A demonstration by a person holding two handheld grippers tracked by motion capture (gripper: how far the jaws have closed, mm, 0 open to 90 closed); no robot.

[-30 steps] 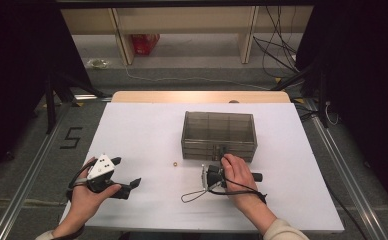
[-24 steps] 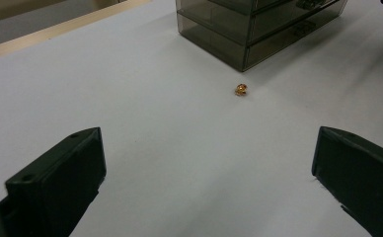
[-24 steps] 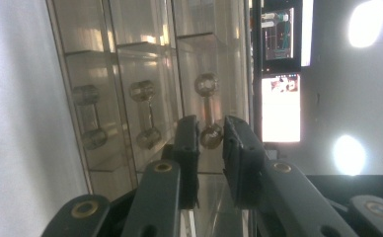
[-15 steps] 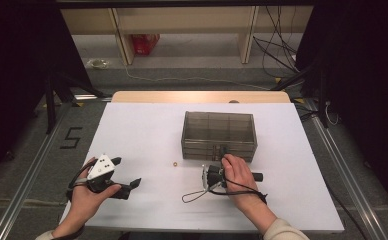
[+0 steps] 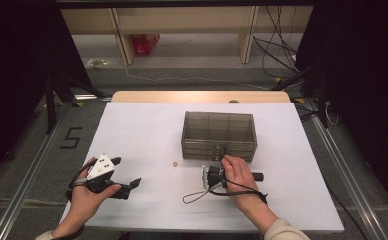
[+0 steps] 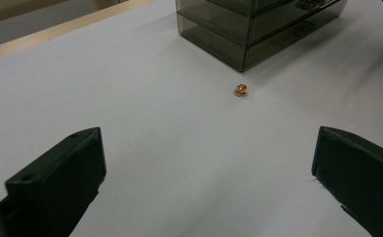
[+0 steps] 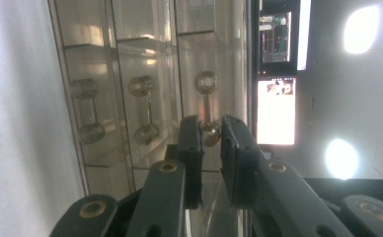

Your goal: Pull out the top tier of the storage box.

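Here the right gripper (image 7: 210,136) pinches a drawer handle (image 7: 207,107), half hidden; beside the drawer box (image 5: 219,135), the left gripper (image 6: 207,185) gapes wide.

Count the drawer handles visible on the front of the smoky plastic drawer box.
3 in the right gripper view, one per drawer: the outermost handle, the middle handle, and the third handle, whose lower knob sits between the right gripper jaws. Others may be hidden.

One mark is showing readably — a dark numeral "5" (image 5: 71,138) lying on the grey floor left of the desk (image 5: 147,125).
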